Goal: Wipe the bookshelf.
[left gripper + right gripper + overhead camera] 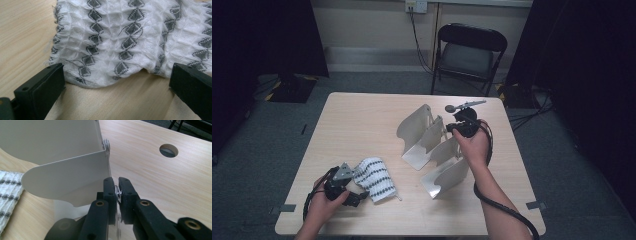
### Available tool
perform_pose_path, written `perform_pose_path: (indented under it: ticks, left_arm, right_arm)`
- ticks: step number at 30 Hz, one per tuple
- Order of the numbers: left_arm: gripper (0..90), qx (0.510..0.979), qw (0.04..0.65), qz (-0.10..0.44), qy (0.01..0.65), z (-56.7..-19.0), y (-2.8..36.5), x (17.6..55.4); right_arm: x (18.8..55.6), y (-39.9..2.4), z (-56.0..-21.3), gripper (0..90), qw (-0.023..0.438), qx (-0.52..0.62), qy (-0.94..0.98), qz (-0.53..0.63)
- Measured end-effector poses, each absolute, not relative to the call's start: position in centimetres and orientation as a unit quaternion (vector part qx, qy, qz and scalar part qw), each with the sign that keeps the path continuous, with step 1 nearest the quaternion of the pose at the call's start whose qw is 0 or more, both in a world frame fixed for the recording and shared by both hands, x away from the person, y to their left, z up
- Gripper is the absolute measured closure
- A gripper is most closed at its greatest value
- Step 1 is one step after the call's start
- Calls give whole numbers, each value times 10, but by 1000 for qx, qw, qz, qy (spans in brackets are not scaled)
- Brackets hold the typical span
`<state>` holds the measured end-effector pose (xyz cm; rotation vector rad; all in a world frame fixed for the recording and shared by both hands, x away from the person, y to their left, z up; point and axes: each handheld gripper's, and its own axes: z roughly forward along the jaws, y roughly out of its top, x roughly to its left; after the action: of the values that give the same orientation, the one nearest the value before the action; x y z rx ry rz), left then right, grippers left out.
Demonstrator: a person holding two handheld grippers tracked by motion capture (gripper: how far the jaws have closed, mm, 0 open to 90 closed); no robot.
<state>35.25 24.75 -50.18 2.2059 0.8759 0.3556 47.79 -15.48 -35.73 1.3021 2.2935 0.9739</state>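
A white cloth (376, 179) with grey diamond rows lies crumpled near the table's front left. My left gripper (355, 197) rests on the table at its near edge. In the left gripper view the cloth (117, 37) bulges between the wide-apart fingers (42, 90), which do not touch it, so my left gripper (117, 87) is open. A white sheet-metal rack (427, 137) of curved upright plates stands at centre right. My right gripper (453, 128) is at its far side. In the right gripper view my right gripper (117, 191) is shut on a thin plate edge of the rack (67, 180), by a small screw.
A black folding chair (469, 52) stands beyond the table's far edge, with a cable hanging from a wall socket (416, 6) behind it. A round hole (168, 150) pierces the tabletop past the rack. Bare wood (362, 120) lies at the left and far left.
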Motion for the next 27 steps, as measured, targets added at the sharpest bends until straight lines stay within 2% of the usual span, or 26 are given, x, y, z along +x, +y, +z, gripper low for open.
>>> perform_pose_path:
  ticks: [10,12,14,27]
  left_arm:
    - [0,859,360,138,338,-502,248,353]
    - [0,859,360,138,338,-502,248,353]
    - [0,857,362,138,340,-502,247,352]
    - [0,858,360,138,339,-502,248,352]
  right_arm:
    - [478,-164,-365,837,160,457,807,338]
    - [477,-166,-364,721,160,461,800,350]
    - [477,-168,-359,685,157,459,801,351]
    - [453,-191,-342,551,164,461,799,349]
